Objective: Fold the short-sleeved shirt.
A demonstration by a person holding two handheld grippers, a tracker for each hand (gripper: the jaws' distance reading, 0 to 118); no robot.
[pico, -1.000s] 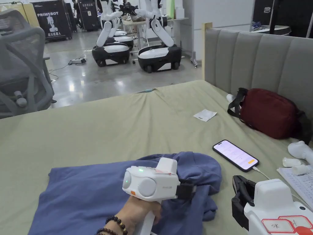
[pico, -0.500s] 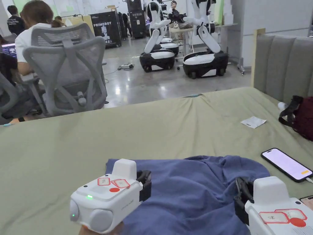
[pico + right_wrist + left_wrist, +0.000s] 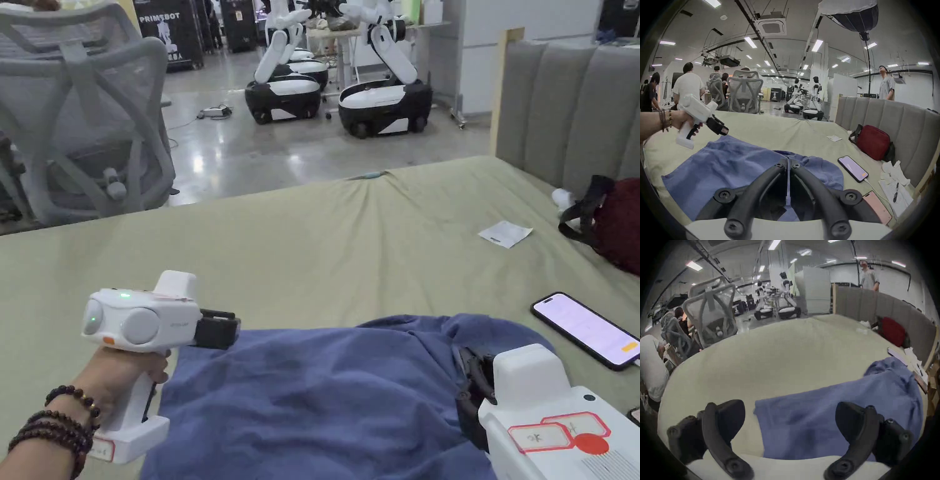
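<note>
A blue short-sleeved shirt lies spread, slightly rumpled, on the olive-green bed. My left gripper hovers just above the shirt's far left corner. Its jaws stand wide apart with nothing between them. My right gripper sits low over the shirt's right end, near the collar. Its jaws are pressed together, and only a thin blue sliver shows between them. No fabric looks lifted there.
A lit phone on a cable lies right of the shirt, with a red bag against the grey headboard. A paper slip lies mid-bed. A pink phone and papers are near right. Beyond the bed stand an office chair and wheeled robots.
My left gripper has moved from over the shirt's middle to its far left corner. My right gripper has come in from beside the shirt to over its right end. The head camera swung.
</note>
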